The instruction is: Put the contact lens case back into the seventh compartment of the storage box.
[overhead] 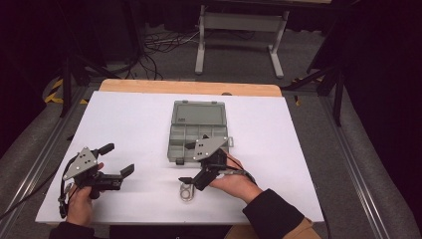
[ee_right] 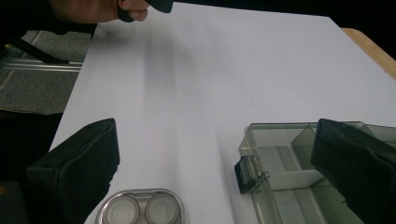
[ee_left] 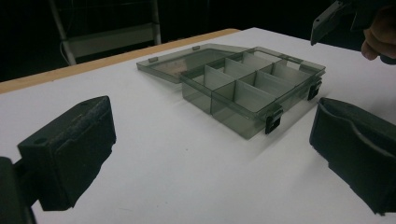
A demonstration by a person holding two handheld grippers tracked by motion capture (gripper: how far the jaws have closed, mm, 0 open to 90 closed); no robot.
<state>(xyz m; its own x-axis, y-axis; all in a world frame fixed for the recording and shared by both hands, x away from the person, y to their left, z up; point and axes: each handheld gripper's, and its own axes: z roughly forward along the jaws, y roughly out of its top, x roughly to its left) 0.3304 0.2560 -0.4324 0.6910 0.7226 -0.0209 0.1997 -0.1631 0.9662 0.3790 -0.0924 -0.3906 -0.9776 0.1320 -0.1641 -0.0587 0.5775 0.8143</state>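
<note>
A white surface [overhead: 259,129] is seen from above, with a wooden strip along its far edge and grey floor beyond on both sides. A grey-green compartment box [overhead: 198,132] lies near the middle, its clear lid folded flat toward the far side and its divided tray open upward; black latches are seen on its near wall. A small clear double-cup case [overhead: 186,191] lies on the surface just near of the box, close to the near edge.

The right tool [overhead: 191,169] is held low over the near left corner of the box, its jaws spread wide with nothing between them. In the right gripper view, one jaw is seen above the tray's corner and the other beside the case [ee_right: 142,208], which lies between and below the jaws, untouched.

The left tool [overhead: 119,159] is held well to the left of the box, its jaws also spread wide and empty, pointed toward the box across bare surface.

Wide open room is left on the left and right sides of the surface. A metal table frame [overhead: 241,35] and loose cables [overhead: 159,45] are seen on the floor beyond the far edge.
</note>
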